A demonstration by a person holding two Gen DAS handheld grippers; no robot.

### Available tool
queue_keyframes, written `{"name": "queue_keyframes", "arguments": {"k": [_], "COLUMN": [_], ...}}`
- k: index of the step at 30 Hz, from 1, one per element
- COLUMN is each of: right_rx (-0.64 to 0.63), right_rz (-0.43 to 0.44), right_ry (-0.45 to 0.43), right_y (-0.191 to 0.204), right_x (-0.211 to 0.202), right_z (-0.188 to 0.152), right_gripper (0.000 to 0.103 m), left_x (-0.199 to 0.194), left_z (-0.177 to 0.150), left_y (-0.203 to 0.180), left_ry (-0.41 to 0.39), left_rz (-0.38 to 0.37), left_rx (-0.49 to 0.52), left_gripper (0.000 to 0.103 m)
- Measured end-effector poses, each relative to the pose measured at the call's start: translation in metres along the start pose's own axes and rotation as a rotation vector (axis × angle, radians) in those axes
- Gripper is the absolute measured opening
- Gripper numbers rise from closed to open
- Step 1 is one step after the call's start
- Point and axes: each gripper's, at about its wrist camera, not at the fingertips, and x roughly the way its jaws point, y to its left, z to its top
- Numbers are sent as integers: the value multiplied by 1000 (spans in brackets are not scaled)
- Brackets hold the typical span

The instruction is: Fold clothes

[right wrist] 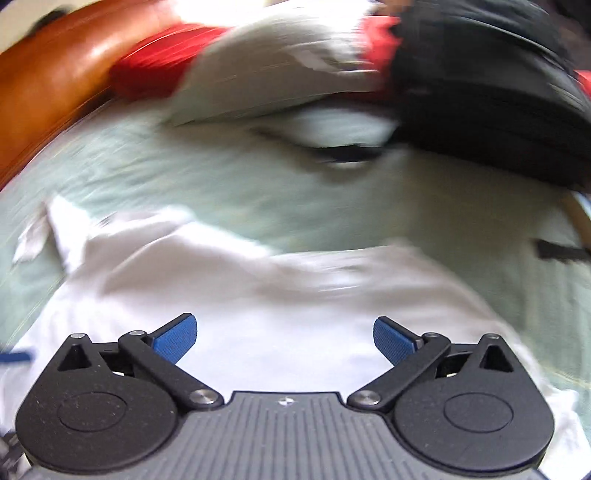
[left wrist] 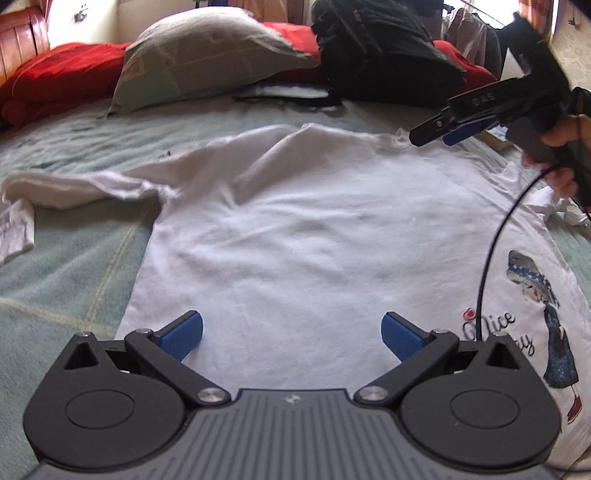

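A bedroom in a home: a bed with a pale green cover (left wrist: 74,266), a grey pillow (left wrist: 199,55) and red bedding (left wrist: 62,70) against a wooden headboard (left wrist: 22,40), clothes hanging (left wrist: 469,33) by a bright window.

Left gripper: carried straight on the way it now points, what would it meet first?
Probably the white T-shirt spread on the bed; the left gripper, jaws open and empty, angles down at its plain back. Depth is unclear.
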Motion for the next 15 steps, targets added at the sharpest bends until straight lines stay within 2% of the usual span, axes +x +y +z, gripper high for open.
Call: {"name": "queue_keyframes", "arguments": {"k": [3,6,10,13,15], "right_rx": [-45,-83,-85,-12,-21], "right_rz": [32,24,-65,-94,-123], "right_ry": [72,107,77,56,26], "right_y": [35,62,80,73,75], "right_x": [25,56,95,115,118], "right_z": [1,6,25,46,53], "right_gripper": [103,103,103,103,103], "left_x": [-3,-12,-18,-18,-19], "left_z": [-6,-9,-14,-17,-17], "left_y": [7,17,30,33,31], "left_ry": [4,-1,-4,-9,-11], "left_rz": [10,15,25,19,24], "left_rx": [-12,-33,-64,-71,-64], "left_gripper": [102,102,102,102,102]}}
